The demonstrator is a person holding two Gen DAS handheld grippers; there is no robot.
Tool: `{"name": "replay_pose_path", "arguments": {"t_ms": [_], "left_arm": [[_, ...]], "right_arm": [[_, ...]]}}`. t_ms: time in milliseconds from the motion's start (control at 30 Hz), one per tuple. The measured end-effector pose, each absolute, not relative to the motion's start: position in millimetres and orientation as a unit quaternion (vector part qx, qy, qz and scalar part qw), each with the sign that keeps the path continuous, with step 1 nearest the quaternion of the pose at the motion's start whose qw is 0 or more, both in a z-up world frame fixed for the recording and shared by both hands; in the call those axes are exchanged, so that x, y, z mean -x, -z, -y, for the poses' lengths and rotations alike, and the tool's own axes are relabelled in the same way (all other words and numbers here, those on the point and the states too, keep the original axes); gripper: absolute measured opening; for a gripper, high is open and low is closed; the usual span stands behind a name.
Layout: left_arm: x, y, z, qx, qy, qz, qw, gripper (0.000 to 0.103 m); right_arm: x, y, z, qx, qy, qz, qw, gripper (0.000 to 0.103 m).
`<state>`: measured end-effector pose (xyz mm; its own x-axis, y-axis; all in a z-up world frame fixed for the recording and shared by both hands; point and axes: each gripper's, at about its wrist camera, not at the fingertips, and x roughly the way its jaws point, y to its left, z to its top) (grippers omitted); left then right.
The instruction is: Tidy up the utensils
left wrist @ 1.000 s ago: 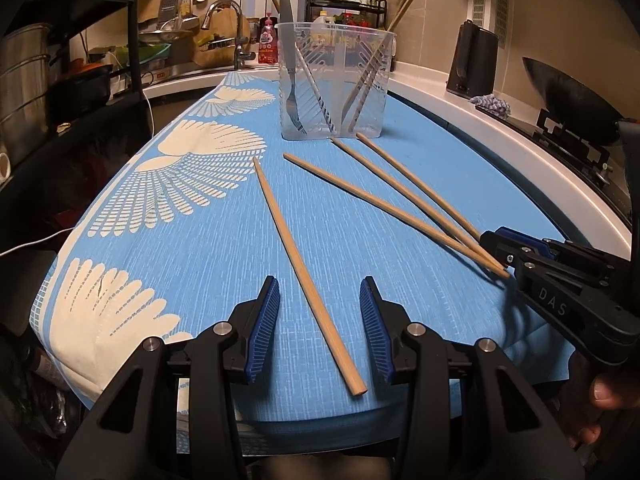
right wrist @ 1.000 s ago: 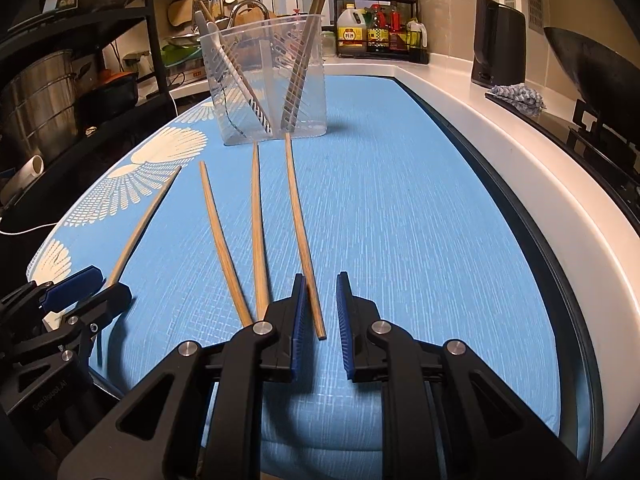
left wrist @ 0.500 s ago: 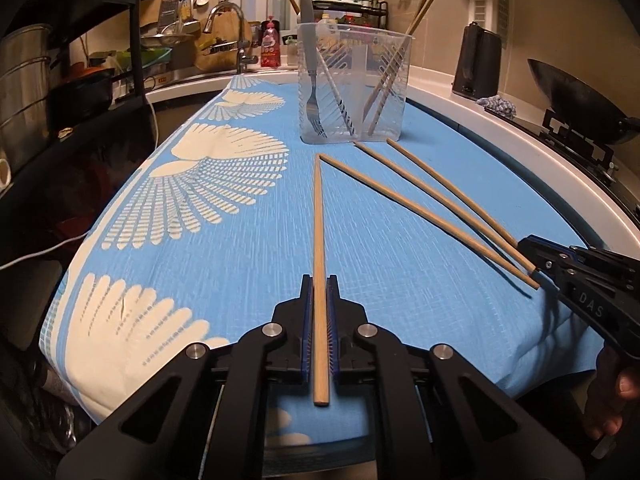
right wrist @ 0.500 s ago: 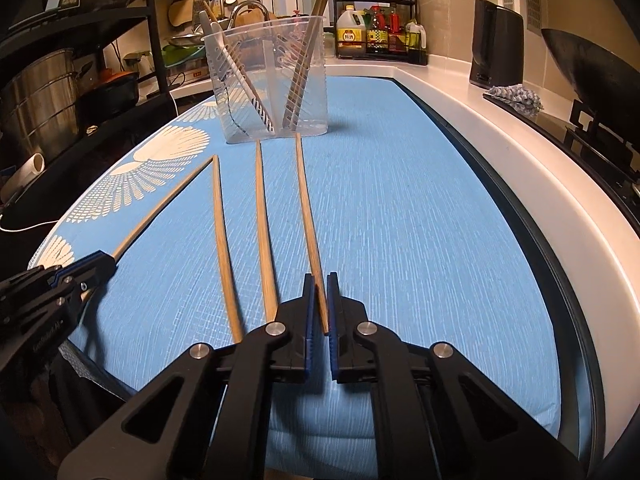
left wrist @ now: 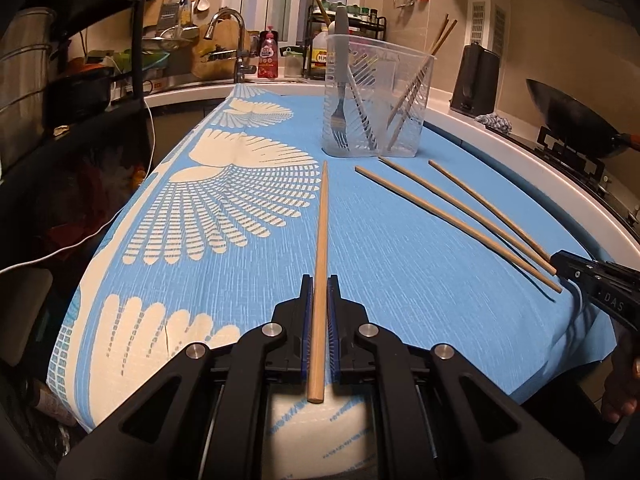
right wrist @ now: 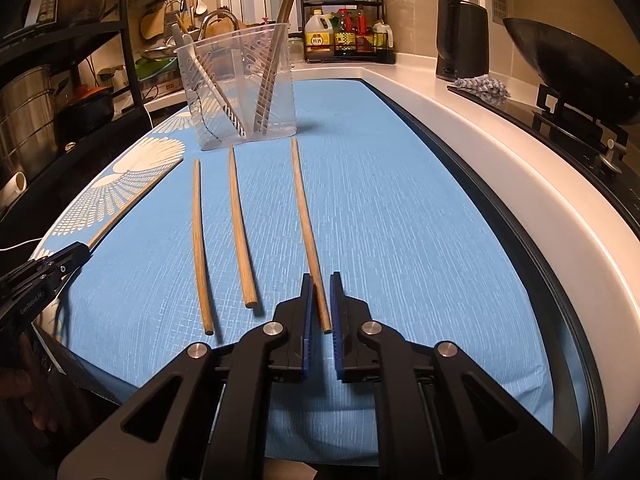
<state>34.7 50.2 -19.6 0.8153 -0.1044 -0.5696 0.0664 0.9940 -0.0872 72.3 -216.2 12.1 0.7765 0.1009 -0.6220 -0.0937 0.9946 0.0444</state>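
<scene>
My left gripper [left wrist: 319, 286] is shut on a wooden chopstick [left wrist: 321, 236] and holds it pointing at the clear plastic utensil holder [left wrist: 376, 96]. The holder holds a fork [left wrist: 340, 96] and several chopsticks. My right gripper [right wrist: 320, 286] is shut on the near end of the rightmost chopstick [right wrist: 306, 220], lifted a little off the blue cloth [right wrist: 400, 220]. Two more chopsticks [right wrist: 240, 232] lie on the cloth to its left. The holder shows ahead in the right wrist view [right wrist: 240, 84]. The right gripper shows at the right in the left wrist view [left wrist: 592, 280].
A white counter edge [right wrist: 520, 160] runs along the right of the cloth, with a wok [right wrist: 560, 64], a black kettle [right wrist: 462, 40] and a rag [right wrist: 482, 86] beyond. A sink tap [left wrist: 232, 40] and a black shelf with pots [left wrist: 60, 60] stand at the left.
Both grippers closed on chopsticks that lay between their open jaws a second ago. The left one swung its chopstick straight toward the holder and both have lifted slightly.
</scene>
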Motion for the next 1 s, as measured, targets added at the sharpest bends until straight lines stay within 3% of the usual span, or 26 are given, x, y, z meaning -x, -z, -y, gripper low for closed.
{"name": "replay_pose_path", "arguments": {"t_ms": [500, 633, 1000], "left_arm": [[-16, 24, -44, 0.028, 0.025, -0.272, 0.962, 0.008], [-16, 25, -45, 0.029, 0.025, -0.271, 0.962, 0.008], [-12, 24, -45, 0.026, 0.025, -0.266, 0.963, 0.007]], "right_arm": [[-72, -12, 214, -0.004, -0.067, -0.327, 0.943, 0.012], [-72, -11, 214, -0.004, -0.070, -0.326, 0.943, 0.007], [-70, -11, 225, -0.020, -0.041, -0.319, 0.947, 0.005]]}}
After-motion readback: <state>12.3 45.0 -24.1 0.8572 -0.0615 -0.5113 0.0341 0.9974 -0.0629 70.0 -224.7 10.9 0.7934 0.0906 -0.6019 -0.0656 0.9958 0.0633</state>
